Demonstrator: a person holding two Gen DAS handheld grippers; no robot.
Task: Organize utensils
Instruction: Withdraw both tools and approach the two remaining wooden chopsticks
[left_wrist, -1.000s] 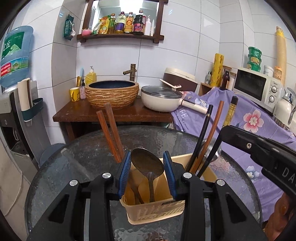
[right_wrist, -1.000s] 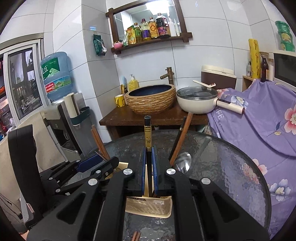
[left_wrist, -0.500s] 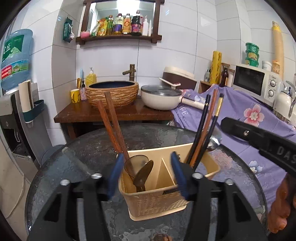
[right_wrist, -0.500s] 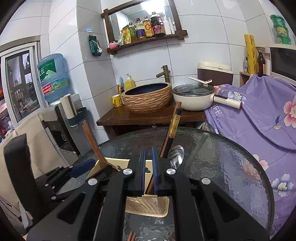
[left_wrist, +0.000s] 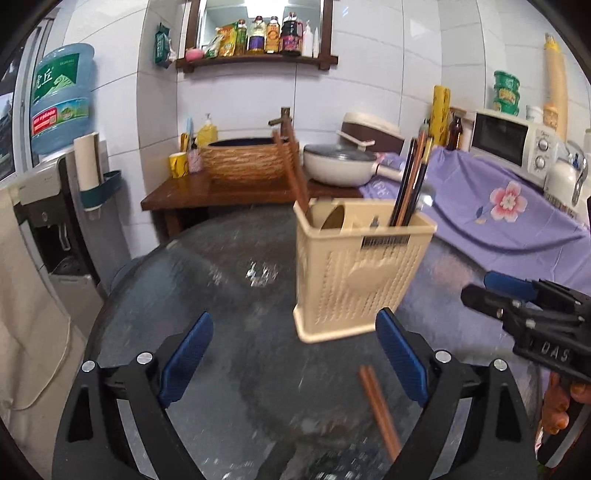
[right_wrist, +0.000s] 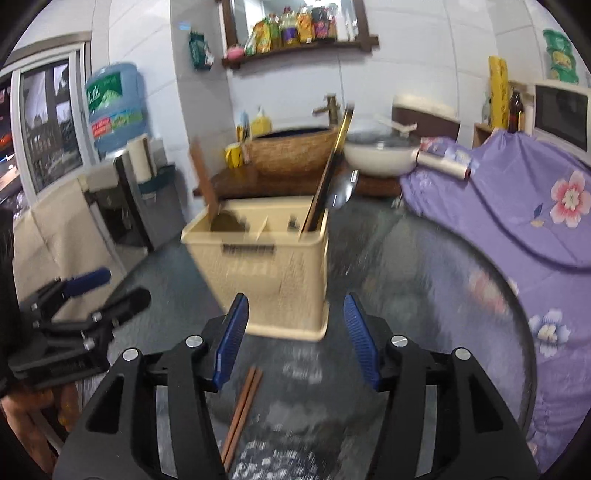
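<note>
Left claw (left_wrist: 293, 354) released, blue pads wide apart, nothing between them. Right claw (right_wrist: 295, 339) also released, pads spread, empty.

Beige utensil holder (left_wrist: 360, 273) stands upright on the round glass table (left_wrist: 207, 280), ahead of the left claw and slightly right of its centre; from the right wrist view it sits straight ahead, just beyond the fingertips (right_wrist: 231, 338), not touching. Holder has divided compartments. Left-end compartment: brown chopsticks (left_wrist: 295, 173), long axis near vertical, tops leaning left and away, plus a spoon (left_wrist: 332, 218) bowl showing at the rim. Right-end compartment: bundle of dark and reddish chopsticks (left_wrist: 412, 177), near vertical, tops tilted slightly right; a metal spoon (right_wrist: 343, 190) sits just beside them.

Loose pair of brown chopsticks (left_wrist: 378, 410) lies flat on the table between the left claw's fingers, near the right pad, long axis running from the holder toward the camera. In the right wrist view the same pair (right_wrist: 242, 410) lies below the left pad, pointing toward the holder.

Writing: "DAS" on the right claw's body as seen from the left wrist view (left_wrist: 554, 354). Water jug (left_wrist: 61, 96) carries green Chinese characters; smaller label text too blurred. Microwave (left_wrist: 511, 142) brand unreadable.
</note>
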